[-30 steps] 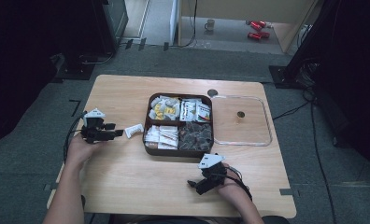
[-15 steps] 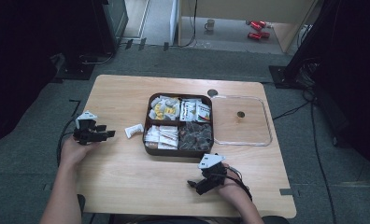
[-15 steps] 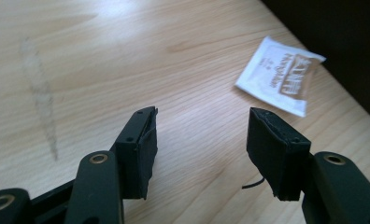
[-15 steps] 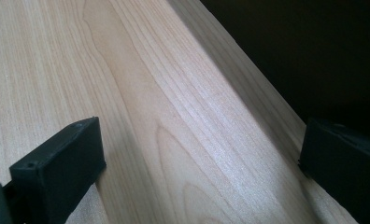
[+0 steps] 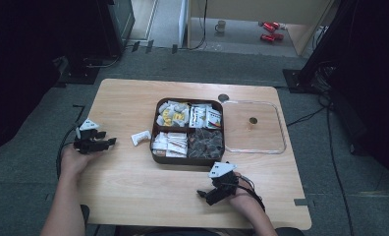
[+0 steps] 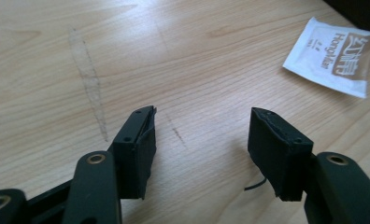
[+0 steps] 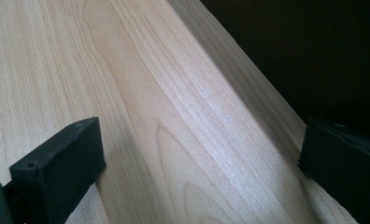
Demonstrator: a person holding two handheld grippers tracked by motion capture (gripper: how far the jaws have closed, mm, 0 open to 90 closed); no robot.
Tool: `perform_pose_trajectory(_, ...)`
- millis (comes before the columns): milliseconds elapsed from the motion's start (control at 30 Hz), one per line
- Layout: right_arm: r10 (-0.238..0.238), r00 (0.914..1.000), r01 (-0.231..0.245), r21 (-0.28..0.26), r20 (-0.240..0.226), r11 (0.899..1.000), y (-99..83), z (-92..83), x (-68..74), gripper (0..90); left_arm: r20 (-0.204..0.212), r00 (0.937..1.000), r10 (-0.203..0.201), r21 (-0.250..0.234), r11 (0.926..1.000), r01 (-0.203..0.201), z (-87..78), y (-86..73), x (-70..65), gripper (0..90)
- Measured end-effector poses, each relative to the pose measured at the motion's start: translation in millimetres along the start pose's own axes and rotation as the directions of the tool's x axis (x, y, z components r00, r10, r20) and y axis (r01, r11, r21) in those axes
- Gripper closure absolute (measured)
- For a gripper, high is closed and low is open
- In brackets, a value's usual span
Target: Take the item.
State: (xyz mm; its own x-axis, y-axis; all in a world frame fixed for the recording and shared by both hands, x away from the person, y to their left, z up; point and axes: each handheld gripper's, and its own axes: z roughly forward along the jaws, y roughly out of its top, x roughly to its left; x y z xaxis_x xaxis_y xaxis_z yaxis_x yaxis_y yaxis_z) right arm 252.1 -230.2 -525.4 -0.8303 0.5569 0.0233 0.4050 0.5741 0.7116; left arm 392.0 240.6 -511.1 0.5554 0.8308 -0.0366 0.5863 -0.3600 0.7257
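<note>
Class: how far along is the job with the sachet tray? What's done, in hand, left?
Done: clear plastic lid lies beside the brown four-compartment tray; one white paper sachet lies on the wooden table. In hand: nothing; left gripper, jaws just opening, and right gripper are empty. Left: probably more sachets, then the lid.

The high view is soft and low in detail, its upper left and right edges sunk in near-black, while the table [image 5: 133, 196] is evenly lit from above. In the left gripper view the wood glares at top left. The right gripper view's upper right corner is black; its near jaws look slightly blurred, perhaps out of focus.
</note>
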Motion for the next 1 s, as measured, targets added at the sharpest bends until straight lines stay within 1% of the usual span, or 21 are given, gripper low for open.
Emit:
perform_pose_trajectory(33, 0.000, 1.0000, 0.000, 0.000, 0.000, 1.000, 0.0, 0.0, 0.0, 0.0, 0.000, 1.0000, 0.000, 0.000, 1.0000, 0.000, 0.0, 0.0, 0.0, 40.6)
perform_pose_trajectory(67, 0.000, 1.0000, 0.000, 0.000, 0.000, 1.000, 0.0, 0.0, 0.0, 0.0, -0.008, 0.9999, 0.014, -0.007, 0.9999, -0.014, 0.3, -1.3, -0.1, 40.4)
perform_pose_trajectory(167, 0.000, 1.0000, 0.000, 0.000, 0.000, 1.000, 0.0, 0.0, 0.0, 0.0, -0.018, 0.9997, 0.014, -0.014, 0.9998, -0.014, 1.4, -1.7, 0.4, 37.9)
perform_pose_trajectory(233, 0.000, 1.0000, 0.000, 0.000, 0.000, 1.000, 0.0, 0.0, 0.0, 0.0, -0.022, 0.9995, 0.021, -0.020, 0.9996, -0.022, 2.1, -2.5, 0.3, 36.2)
perform_pose_trajectory(267, 0.000, 1.0000, 0.000, 0.000, 0.000, 1.000, 0.0, 0.0, 0.0, 0.0, -0.024, 0.9995, 0.019, -0.034, 0.9992, -0.019, 2.9, -3.7, 0.4, 35.5)
perform_pose_trajectory(567, -0.001, 1.0000, 0.001, 0.000, 0.000, 1.000, 0.0, 0.0, 0.0, 0.0, -0.046, 0.9989, 0.001, -0.028, 0.9996, -0.002, 4.2, -2.9, 0.5, 29.6)
perform_pose_trajectory(1000, 0.000, 1.0000, 0.000, 0.000, 0.000, 1.000, 0.0, 0.0, 0.0, 0.0, -0.057, 0.9983, -0.011, -0.026, 0.9996, 0.009, 5.1, -2.1, -0.5, 28.1)
